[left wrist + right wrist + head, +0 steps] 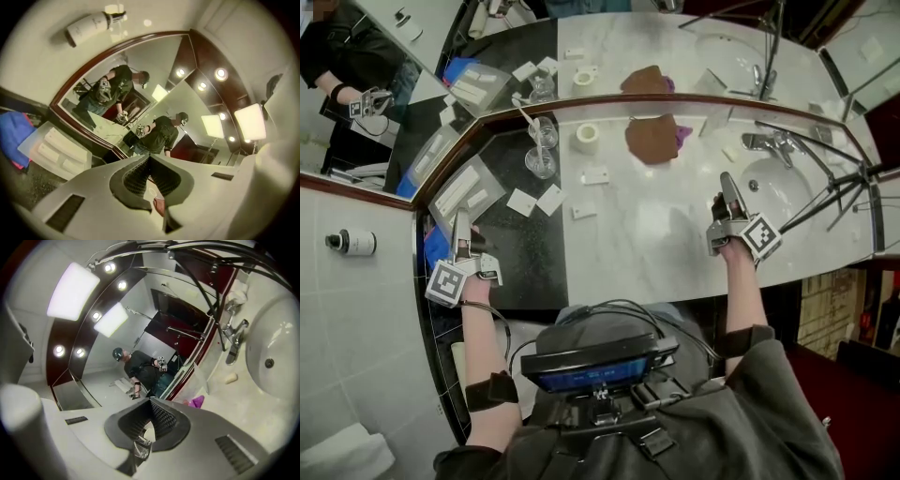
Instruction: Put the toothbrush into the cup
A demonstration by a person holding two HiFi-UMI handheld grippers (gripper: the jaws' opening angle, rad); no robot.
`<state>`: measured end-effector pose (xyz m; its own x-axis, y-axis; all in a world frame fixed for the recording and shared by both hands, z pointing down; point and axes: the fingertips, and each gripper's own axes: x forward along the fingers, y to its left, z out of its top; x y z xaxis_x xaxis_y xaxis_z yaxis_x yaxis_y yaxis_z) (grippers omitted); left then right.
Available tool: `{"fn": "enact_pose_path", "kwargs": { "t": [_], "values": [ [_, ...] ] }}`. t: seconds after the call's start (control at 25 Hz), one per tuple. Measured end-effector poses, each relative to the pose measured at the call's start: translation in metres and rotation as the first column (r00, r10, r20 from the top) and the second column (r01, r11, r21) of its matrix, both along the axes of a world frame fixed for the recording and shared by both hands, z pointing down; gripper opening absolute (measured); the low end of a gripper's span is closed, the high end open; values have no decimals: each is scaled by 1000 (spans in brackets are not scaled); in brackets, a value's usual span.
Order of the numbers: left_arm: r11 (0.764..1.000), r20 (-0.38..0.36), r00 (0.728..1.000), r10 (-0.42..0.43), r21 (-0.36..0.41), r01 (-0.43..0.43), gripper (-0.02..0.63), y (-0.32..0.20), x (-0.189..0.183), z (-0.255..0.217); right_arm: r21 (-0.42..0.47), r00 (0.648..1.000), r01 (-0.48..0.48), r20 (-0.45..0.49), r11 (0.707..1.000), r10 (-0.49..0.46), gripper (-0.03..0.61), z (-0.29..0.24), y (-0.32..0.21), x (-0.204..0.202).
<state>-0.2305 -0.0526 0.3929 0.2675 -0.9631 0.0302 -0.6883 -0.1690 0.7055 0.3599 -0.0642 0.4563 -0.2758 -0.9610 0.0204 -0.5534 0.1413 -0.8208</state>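
Two clear glass cups (541,161) stand close together on the dark part of the counter, near the mirror. A thin white toothbrush (525,112) leans out of the rear cup (545,131), its head up and to the left. My left gripper (461,228) is at the counter's left end, well short of the cups, its jaws shut with nothing in them. My right gripper (727,185) hovers over the white marble beside the sink, also shut and empty. Both gripper views show the jaws pressed together: left gripper (150,164), right gripper (151,406).
A white tape roll (587,137), a brown cloth (652,139) and a purple item (682,133) lie by the mirror. White cards (536,200) and a tray (469,192) are near the cups. The sink (787,187), faucet (767,142) and black stand legs (834,187) fill the right.
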Motion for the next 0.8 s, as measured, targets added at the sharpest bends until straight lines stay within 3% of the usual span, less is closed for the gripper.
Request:
{"fn": "enact_pose_path", "kwargs": {
  "t": [0.16, 0.28, 0.48, 0.6, 0.72, 0.8],
  "values": [
    [1000, 180, 983, 25, -21, -21, 2, -9, 14, -13, -2, 979, 84, -185, 996, -83, 20, -23, -12, -27],
    [997, 363, 929, 71, -21, -67, 2, -15, 30, -25, -19, 919, 137, -370, 990, -134, 20, -40, -19, -48],
    [989, 530, 836, 139, -33, -143, 2, -22, 63, -35, -26, 797, 226, -570, 974, -200, 20, -62, -25, -88],
    [985, 625, 764, 160, -47, -168, 2, -25, 78, -34, -36, 707, 285, -667, 958, -236, 20, -64, -24, -113],
    [984, 737, 657, 158, -63, -166, 2, -24, 92, -25, -54, 595, 340, -761, 939, -260, 20, -62, -20, -138],
    [985, 785, 601, 151, -72, -154, 2, -22, 100, -17, -74, 525, 371, -806, 926, -275, 20, -58, -15, -155]
  ]
}}
